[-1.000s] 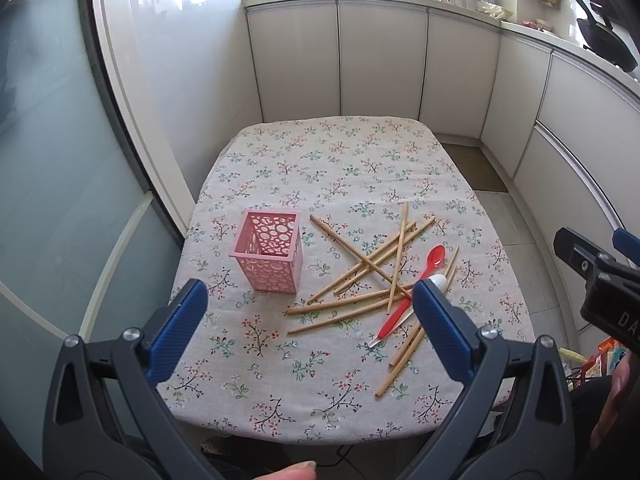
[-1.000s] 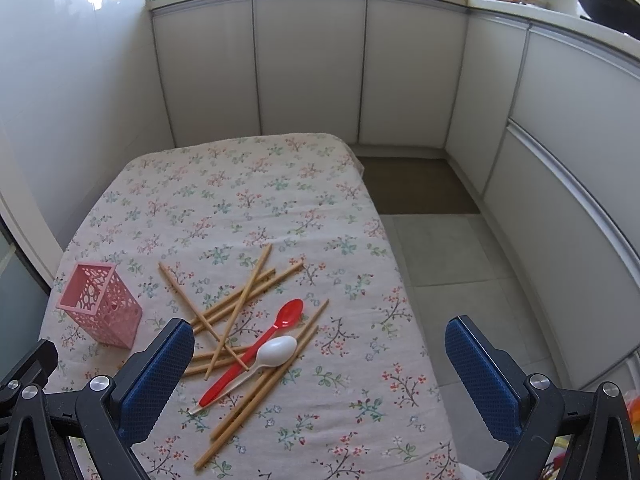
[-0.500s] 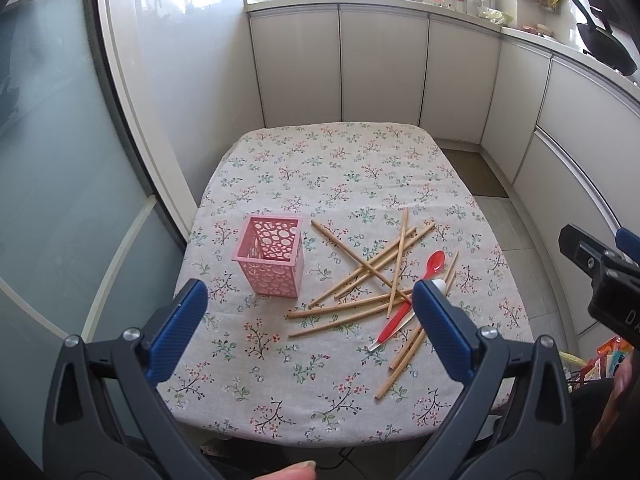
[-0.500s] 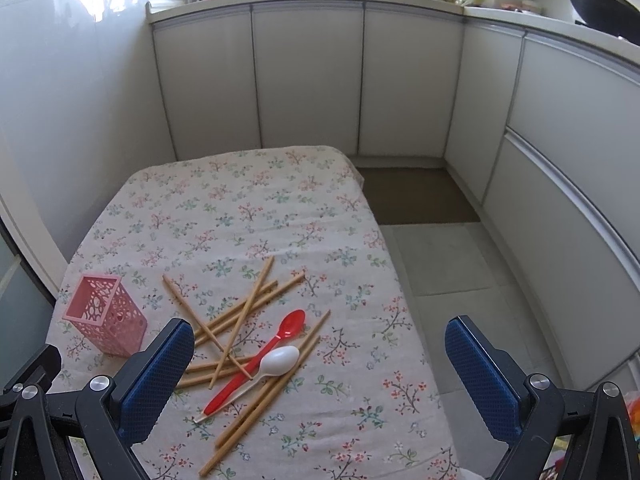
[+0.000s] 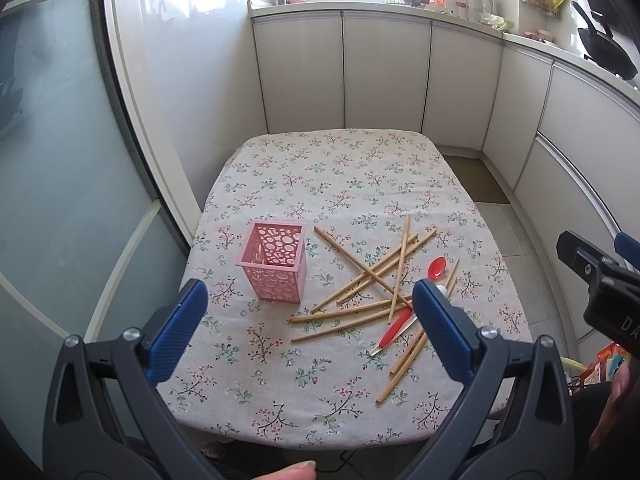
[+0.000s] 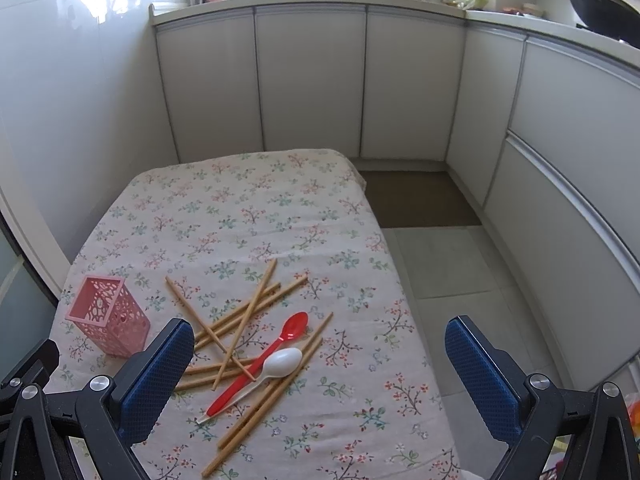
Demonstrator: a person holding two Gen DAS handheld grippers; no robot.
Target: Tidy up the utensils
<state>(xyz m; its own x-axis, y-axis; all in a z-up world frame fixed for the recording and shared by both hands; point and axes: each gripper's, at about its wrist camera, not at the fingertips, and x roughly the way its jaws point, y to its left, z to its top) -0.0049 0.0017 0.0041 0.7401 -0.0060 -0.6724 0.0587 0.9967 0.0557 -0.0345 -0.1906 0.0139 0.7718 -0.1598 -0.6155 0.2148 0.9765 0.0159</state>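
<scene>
A pink perforated holder [image 5: 275, 267] [image 6: 107, 327] stands upright and empty on the floral tablecloth [image 5: 336, 176]. Right of it lie several wooden chopsticks [image 5: 372, 276] [image 6: 244, 320] in a loose pile, with a red spoon [image 5: 416, 296] [image 6: 264, 360] and a white spoon [image 6: 276, 366] on top. My left gripper [image 5: 308, 336] is open and empty, high above the table's near edge. My right gripper [image 6: 320, 380] is open and empty above the near right edge; it also shows in the left wrist view [image 5: 600, 276].
White cabinets [image 6: 312, 80] curve round the back and right. A glass door [image 5: 48, 200] stands to the left. Tiled floor [image 6: 452, 272] and a brown mat [image 6: 416, 200] lie right of the table. A black pan [image 5: 604, 48] sits on the counter.
Both grippers have risen and pulled back from the table, so the table looks smaller and lower in both views. Nothing on the table has moved.
</scene>
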